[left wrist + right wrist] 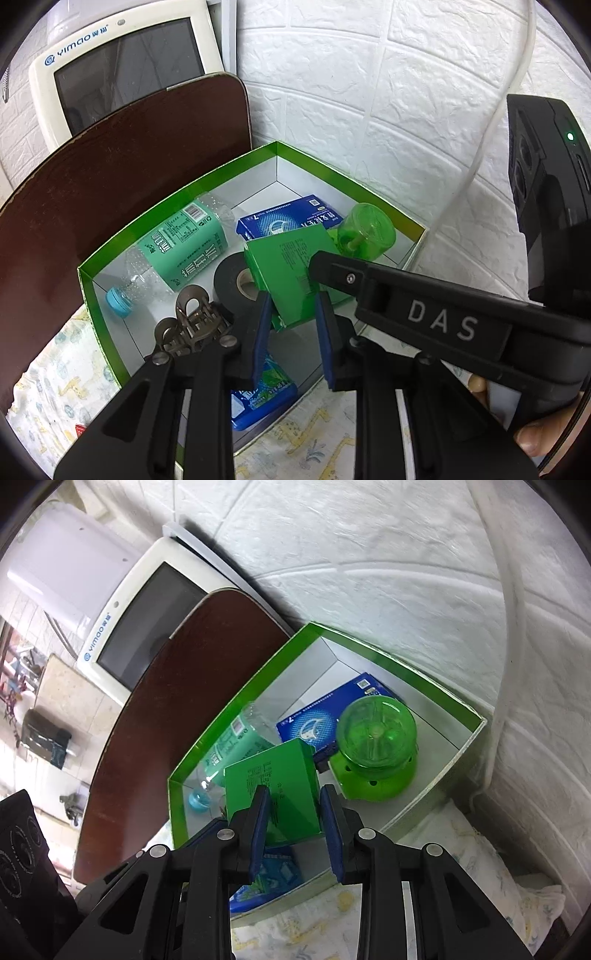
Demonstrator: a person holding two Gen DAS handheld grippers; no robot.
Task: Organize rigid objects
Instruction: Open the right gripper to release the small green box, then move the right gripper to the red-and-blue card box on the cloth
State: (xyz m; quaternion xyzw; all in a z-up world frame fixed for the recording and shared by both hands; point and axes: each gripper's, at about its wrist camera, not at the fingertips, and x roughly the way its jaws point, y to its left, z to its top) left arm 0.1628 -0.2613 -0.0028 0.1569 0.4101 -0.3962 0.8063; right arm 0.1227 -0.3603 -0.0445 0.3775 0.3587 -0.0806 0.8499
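Giraffe-print cloth (66, 391) bears green-rimmed box (177, 218).

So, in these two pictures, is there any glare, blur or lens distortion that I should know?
Left wrist view: sharp, the green tray rim bows from fisheye, dark corner vignette. Right wrist view: softer, the white wall looks smeared and the upper-left background is overexposed; the green box stays readable.

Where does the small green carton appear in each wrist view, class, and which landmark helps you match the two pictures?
Left wrist: green carton at centre, over the tray, right gripper around it.
Right wrist: green carton low centre, between the blue pads.
Shared landmark: blue box in the tray's far corner.
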